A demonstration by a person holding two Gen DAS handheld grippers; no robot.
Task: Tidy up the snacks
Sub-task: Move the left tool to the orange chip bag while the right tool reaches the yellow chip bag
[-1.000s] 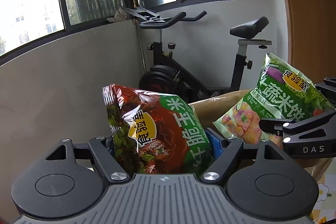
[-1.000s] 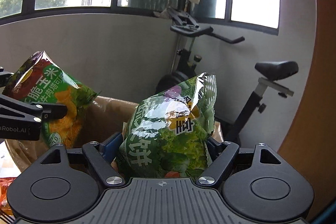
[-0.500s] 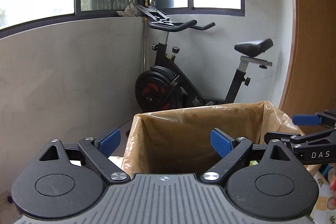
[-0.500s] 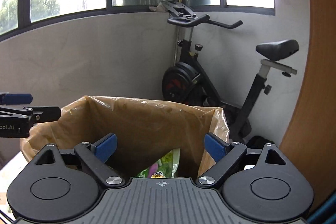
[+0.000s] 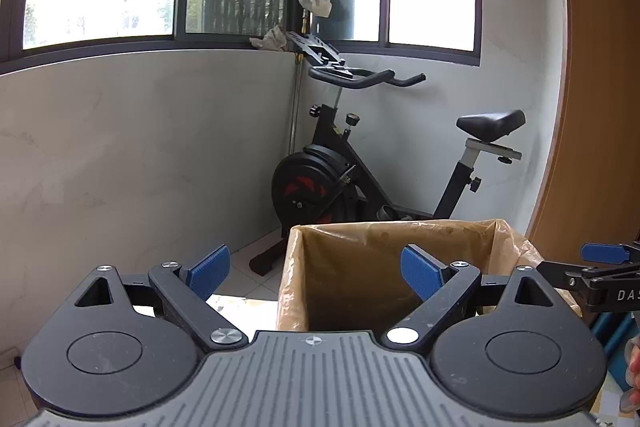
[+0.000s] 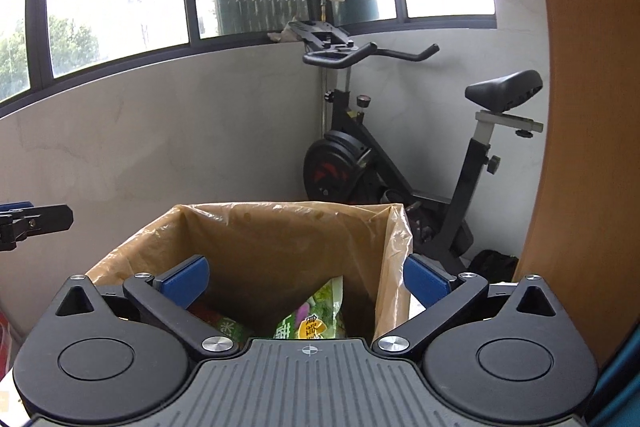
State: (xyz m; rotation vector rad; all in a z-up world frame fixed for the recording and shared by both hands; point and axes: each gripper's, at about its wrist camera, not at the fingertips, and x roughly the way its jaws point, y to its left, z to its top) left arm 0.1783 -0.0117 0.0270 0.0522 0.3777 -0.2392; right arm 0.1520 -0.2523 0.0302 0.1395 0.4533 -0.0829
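Note:
A box lined with a tan plastic bag (image 6: pixel 280 231) stands in front of both grippers; it also shows in the left wrist view (image 5: pixel 384 247). Inside it lie a green vegetable snack bag (image 6: pixel 320 315) and a red and green corn snack bag (image 6: pixel 224 325), partly hidden by my right gripper's body. My right gripper (image 6: pixel 306 277) is open and empty above the box's near edge. My left gripper (image 5: pixel 318 269) is open and empty over the box's left side. Each gripper's tip shows at the edge of the other's view.
A black exercise bike (image 5: pixel 348 163) stands in the corner behind the box, under the windows. A wooden panel (image 6: pixel 592 147) rises at the right. A grey wall (image 5: pixel 140 155) runs along the left.
Both grippers let go of their snack bags, which dropped into the lined box. Both now stand open and have drawn back and up a little.

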